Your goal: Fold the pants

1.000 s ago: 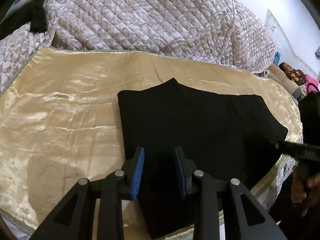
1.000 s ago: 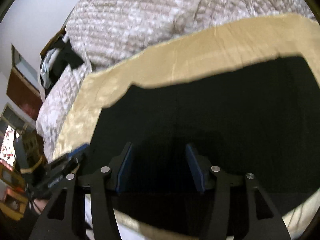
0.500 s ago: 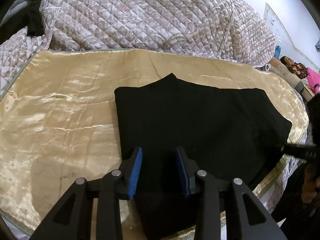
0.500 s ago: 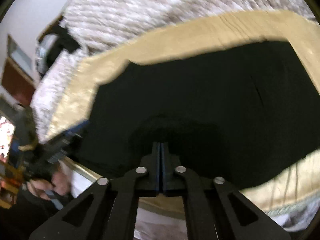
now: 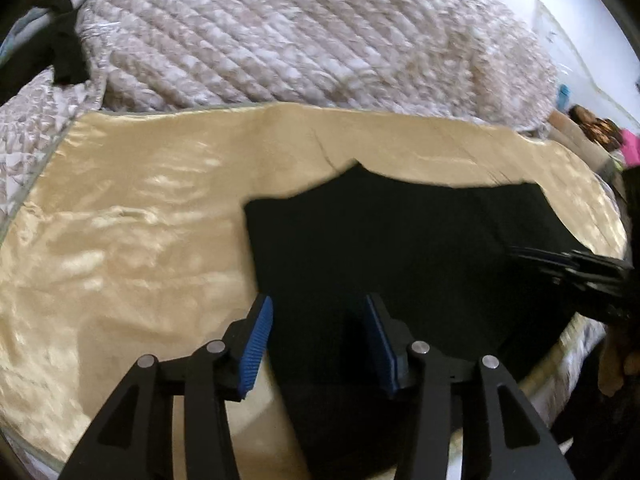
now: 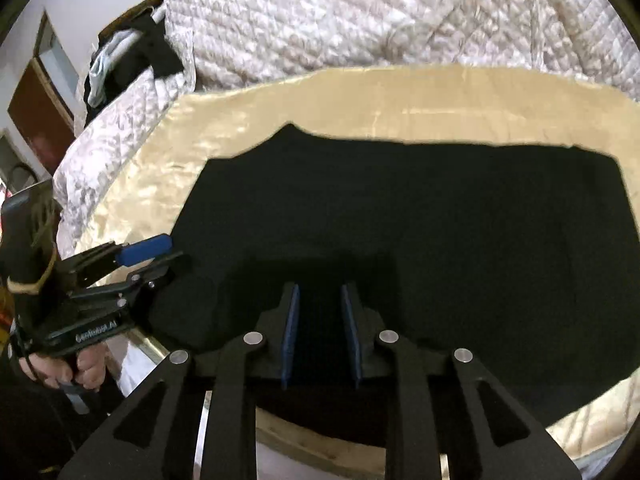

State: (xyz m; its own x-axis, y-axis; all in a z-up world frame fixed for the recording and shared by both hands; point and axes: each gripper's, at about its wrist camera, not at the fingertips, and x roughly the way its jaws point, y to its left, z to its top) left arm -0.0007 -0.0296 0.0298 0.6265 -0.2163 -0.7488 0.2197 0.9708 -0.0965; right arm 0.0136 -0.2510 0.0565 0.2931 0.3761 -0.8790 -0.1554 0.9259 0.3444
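The black pants [image 5: 400, 248] lie folded into a flat block on a golden satin sheet [image 5: 132, 220], near its front edge. My left gripper [image 5: 318, 300] hovers over the pants' near left corner; its jaws are opening and the blue pads press on nothing. In the right wrist view the pants [image 6: 420, 216] fill the middle. My right gripper [image 6: 321, 288] stands low over their near edge with its jaws opening, a narrow gap between the pads, and no fold visibly pinched. Each view shows the other gripper at its side: the right gripper [image 5: 568, 264] and the left gripper [image 6: 168, 256].
A quilted pale blanket [image 5: 300, 36] is heaped behind the sheet. Dark clothes [image 6: 140, 56] lie at the bed's back left corner. A person [image 5: 592, 124] lies at the far right. A hand [image 6: 60, 368] grips the left tool's handle. The bed's front edge [image 6: 304, 444] runs under my right gripper.
The right gripper's jaws went from wide apart to shut, and now stand slightly parted. The left gripper's jaws have spread wider. The pants lie as before.
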